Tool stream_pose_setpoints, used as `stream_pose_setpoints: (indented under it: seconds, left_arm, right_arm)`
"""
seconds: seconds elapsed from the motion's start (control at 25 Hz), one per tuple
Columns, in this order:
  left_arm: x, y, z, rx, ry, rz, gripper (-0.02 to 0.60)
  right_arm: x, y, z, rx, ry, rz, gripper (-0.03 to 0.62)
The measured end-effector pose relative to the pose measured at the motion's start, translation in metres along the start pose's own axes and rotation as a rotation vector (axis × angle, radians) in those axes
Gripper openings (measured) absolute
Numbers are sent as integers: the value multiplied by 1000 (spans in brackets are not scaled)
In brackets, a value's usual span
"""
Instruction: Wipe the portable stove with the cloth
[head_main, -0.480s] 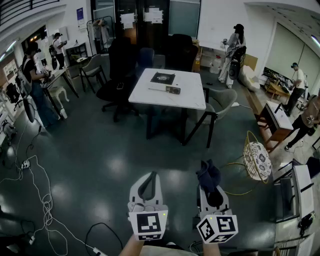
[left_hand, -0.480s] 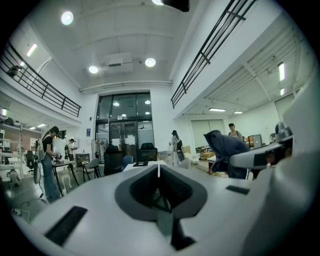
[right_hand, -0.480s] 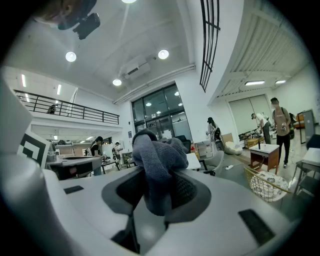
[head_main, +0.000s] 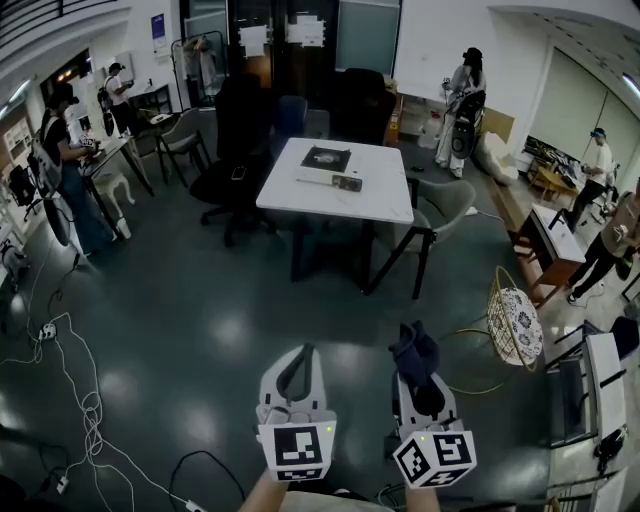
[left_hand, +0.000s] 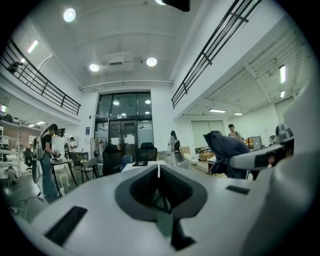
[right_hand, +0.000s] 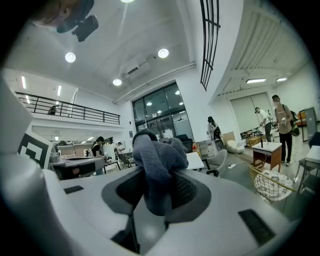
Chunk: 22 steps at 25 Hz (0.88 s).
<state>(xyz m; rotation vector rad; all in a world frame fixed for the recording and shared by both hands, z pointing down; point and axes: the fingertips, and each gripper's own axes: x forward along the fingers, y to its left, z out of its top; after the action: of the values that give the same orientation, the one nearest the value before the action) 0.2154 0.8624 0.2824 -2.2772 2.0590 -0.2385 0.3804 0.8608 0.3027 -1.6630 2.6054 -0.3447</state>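
Observation:
The portable stove (head_main: 328, 167) lies on a white table (head_main: 380, 195) far ahead across the floor. My right gripper (head_main: 418, 358) is shut on a dark blue cloth (head_main: 414, 352), which bunches up above the jaws; the right gripper view shows the cloth (right_hand: 157, 162) pinched between them. My left gripper (head_main: 295, 362) is held beside it, low in the head view, with its jaws shut and nothing between them (left_hand: 159, 167). From the left gripper view the cloth (left_hand: 225, 150) shows at the right. Both grippers are far from the stove.
Black chairs (head_main: 235, 165) and a grey chair (head_main: 440, 210) ring the table. Cables (head_main: 80, 390) trail over the floor at left. A wire basket stool (head_main: 515, 320) and desks (head_main: 555, 245) stand at right. Several people stand at the room's edges.
The view has shifted slightly nearer the table. Both grippers hold the same pose, cloth still pinched in the right one.

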Motion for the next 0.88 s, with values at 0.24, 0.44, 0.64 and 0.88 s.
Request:
stream_pose_setpoints:
  seconds: [0.24,0.44,0.64,0.88]
  left_arm:
    - [22,15,-1,-24,5,-12,21]
    - [38,34,-2,-15,1,-14,21]
    - [60,48,-7,-33,13,5,21]
    - [101,63,-18,-34,28,20,21]
  right_arm:
    - [30,5,0,-6,6,-5,130]
    - [50,9,-1,0,11,-15,130]
    - [76,3,-3,-2,30,-19,130]
    - [125,-8,-3,-10,45,-2,130]
